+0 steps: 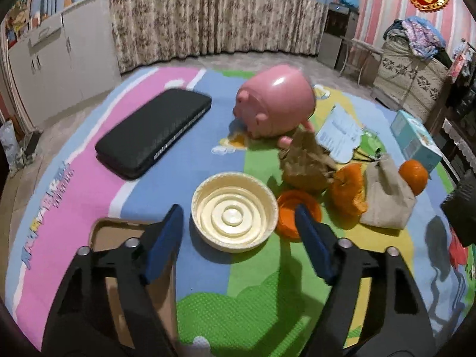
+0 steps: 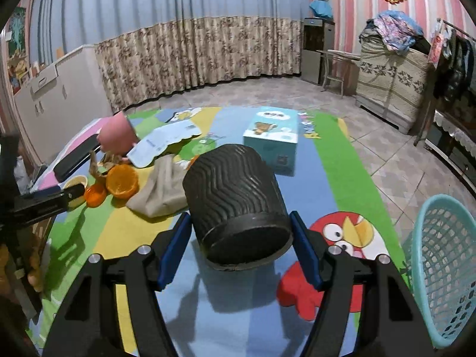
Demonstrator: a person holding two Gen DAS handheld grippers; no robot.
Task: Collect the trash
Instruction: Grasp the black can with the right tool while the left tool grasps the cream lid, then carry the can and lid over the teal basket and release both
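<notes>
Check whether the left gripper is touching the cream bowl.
Apart. The left wrist view shows the left gripper open, with mat visible between the cream bowl and its left jaw.

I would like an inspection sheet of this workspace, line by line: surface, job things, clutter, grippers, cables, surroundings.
Surface: colourful cartoon play mat on a tiled floor.
Job's things: orange peel, crumpled brown paper, beige paper bag, orange lid, cream bowl; black ribbed bin.
Clutter: pink pig toy, black case, tissue box, whole orange, leaflet, teal basket.
Grippers: left gripper open, holds nothing, near the bowl; right gripper around the bin's base, contact unclear.
Cables: nothing seen.
Surroundings: floral curtain, cabinets, piled clothes.
</notes>
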